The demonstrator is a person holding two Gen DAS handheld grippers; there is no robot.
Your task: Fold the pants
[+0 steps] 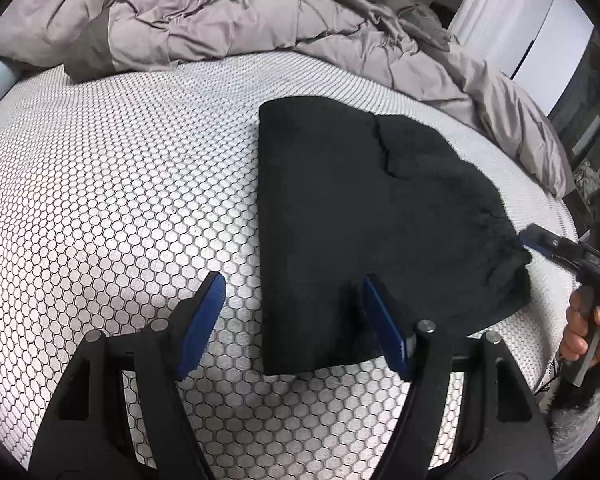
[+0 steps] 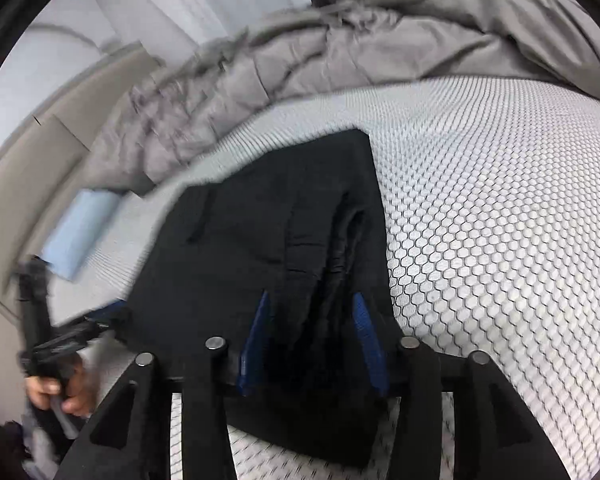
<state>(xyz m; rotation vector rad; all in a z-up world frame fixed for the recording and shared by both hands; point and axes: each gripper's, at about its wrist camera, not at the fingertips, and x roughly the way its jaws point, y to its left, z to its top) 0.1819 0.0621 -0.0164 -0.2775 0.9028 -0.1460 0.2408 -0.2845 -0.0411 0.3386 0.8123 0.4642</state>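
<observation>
The black pants (image 1: pixel 364 216) lie folded in a compact stack on the hexagon-patterned mattress (image 1: pixel 120 184). My left gripper (image 1: pixel 292 292) is open just above the stack's near left corner, one blue finger (image 1: pixel 204 312) over the mattress, the other over the fabric. My right gripper (image 2: pixel 312 320) straddles the thick folded edge of the pants (image 2: pixel 260 220), with fabric between its blue fingers (image 2: pixel 256 332). It also shows in the left wrist view (image 1: pixel 540 242) at the stack's right edge.
A rumpled grey duvet (image 1: pixel 228 16) is piled along the far side of the bed. A light blue item (image 2: pixel 80 228) lies at the mattress edge. White closet doors (image 1: pixel 532 28) stand beyond the bed. The mattress edge is at the right.
</observation>
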